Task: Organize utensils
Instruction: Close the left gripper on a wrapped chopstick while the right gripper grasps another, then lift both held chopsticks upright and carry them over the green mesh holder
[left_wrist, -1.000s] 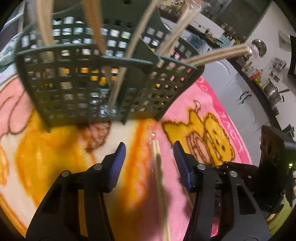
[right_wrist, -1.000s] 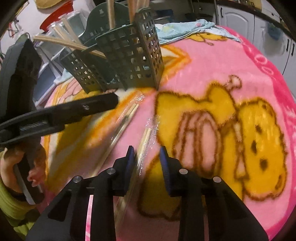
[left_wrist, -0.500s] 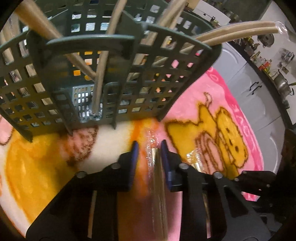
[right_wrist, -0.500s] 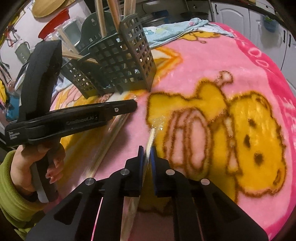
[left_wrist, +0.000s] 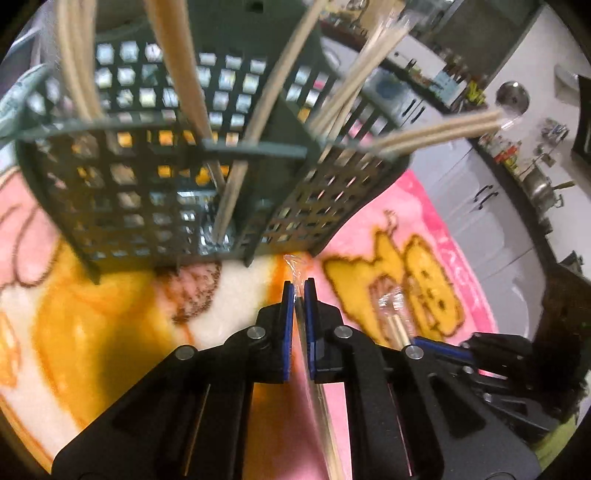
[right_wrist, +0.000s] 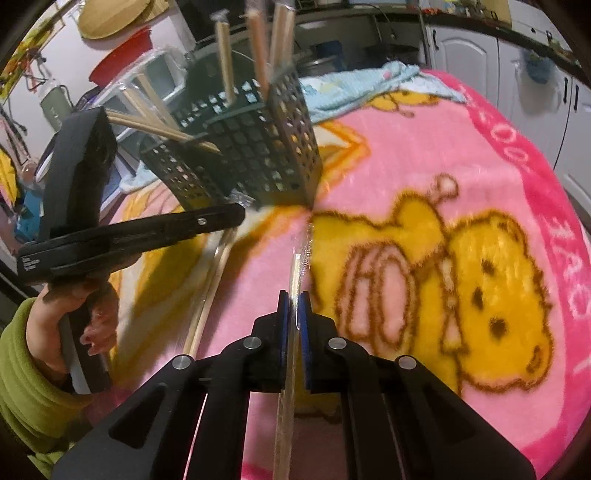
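Both hand-held grippers are clamped down right now. The left hand-held gripper (left_wrist: 299, 295) has its blue pads squeezed onto a plastic-wrapped pair of chopsticks (left_wrist: 314, 398), crinkly wrapper tip poking out just past the fingertips. The right hand-held gripper (right_wrist: 293, 306) is pinched tight on a second wrapped pair (right_wrist: 295, 273), which runs forward toward the basket corner.

The chopsticks are pale wood in clear shiny sleeves. More of them already stand in the dark green grid utensil basket (left_wrist: 155, 192), leaning out at all angles, with 1 bundle (left_wrist: 436, 134) sticking out sideways over the rim.

The basket sits on a pink cartoon-bear blanket (right_wrist: 461, 177), just ahead of the left gripper's tip. A light blue towel (right_wrist: 369, 85) is bunched up behind the basket. The bear side of the blanket on the right is open; its pink border curves away toward white cabinets (right_wrist: 465, 55).
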